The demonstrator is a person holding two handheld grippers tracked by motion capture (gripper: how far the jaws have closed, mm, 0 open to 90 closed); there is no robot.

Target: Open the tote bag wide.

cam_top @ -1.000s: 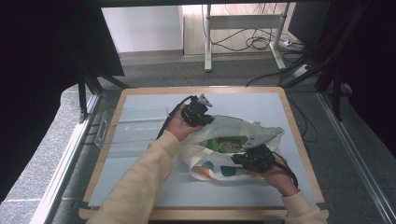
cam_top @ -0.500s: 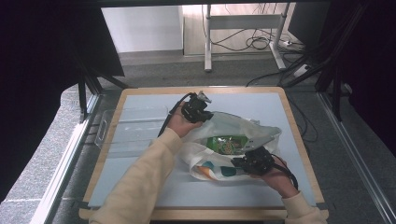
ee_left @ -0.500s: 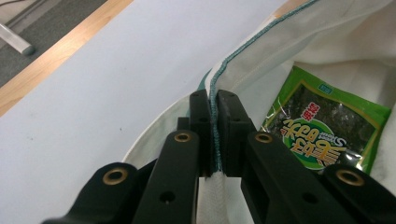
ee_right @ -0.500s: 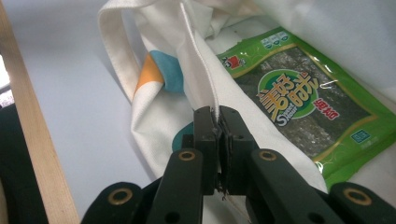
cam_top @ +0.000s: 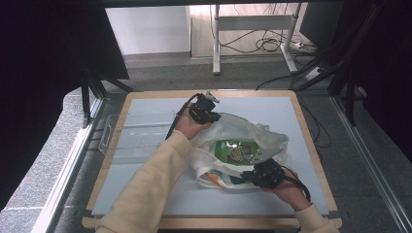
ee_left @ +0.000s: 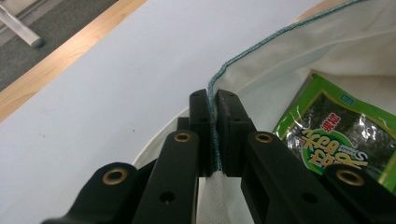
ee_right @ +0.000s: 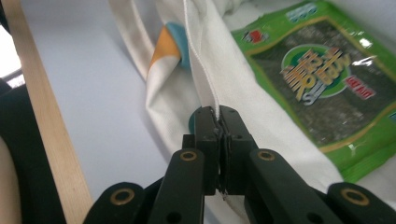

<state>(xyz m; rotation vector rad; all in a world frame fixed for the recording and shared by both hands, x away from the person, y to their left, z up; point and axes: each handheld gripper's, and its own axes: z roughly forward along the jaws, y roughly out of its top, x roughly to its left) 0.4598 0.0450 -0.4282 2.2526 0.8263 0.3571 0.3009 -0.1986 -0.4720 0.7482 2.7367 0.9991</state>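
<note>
Two grippers, left gripper and right gripper, each pinch opposite rims of the limp white cloth bag mid-table, seaweed packet inside; looks light and floppy, best held by its hems.

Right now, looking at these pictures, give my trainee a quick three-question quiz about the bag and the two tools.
1. True or false: the left tool is shut on the bag's green-stitched rim.
2. What lies inside the bag?
A. a green snack packet
B. a red apple
C. a glass bottle
3. Fill in: the right tool is clamped on the bag's ____ edge, the one closer to the person.

Key:
1. True. Its jaws are closed with the rim between them.
2. A. The packet lies flat in the open bag.
3. Near. The two tools hold opposite sides of the opening above the table.
</note>
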